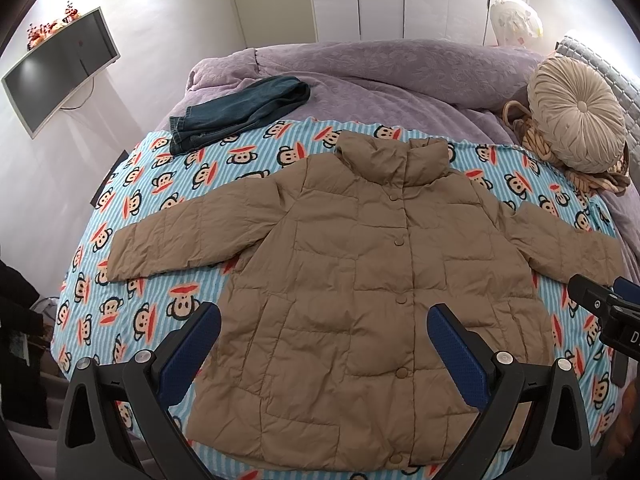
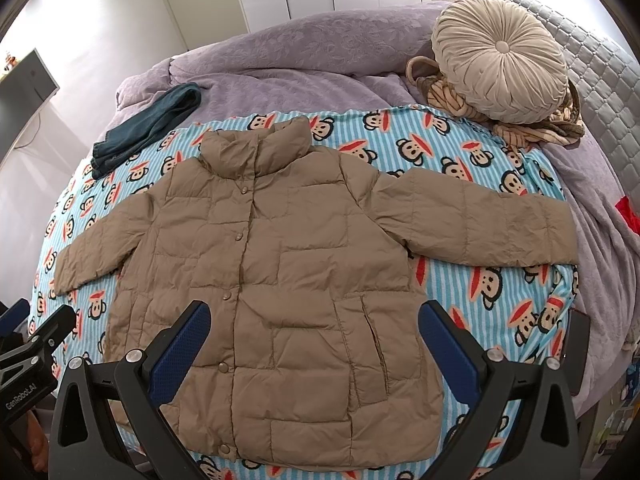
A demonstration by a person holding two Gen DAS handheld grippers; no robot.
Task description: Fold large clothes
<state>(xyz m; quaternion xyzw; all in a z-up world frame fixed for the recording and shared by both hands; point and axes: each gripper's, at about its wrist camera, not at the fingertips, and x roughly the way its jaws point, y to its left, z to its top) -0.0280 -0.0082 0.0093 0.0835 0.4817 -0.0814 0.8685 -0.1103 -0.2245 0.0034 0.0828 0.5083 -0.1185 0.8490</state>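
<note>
Lying flat on monkey-print blanket point(image 1: 160, 184), tan jacket point(image 1: 360, 264), purple bedspread point(image 1: 380, 68), both jaws spread.

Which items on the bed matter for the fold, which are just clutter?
Job:
- tan puffer jacket, spread flat, snapped shut, sleeves out
- left gripper, open above the hem
- right gripper, open above the hem

Lying about:
- jeans at the far edge
- round cushion
- striped cloth under it
- monkey-print blanket beneath the jacket
</note>
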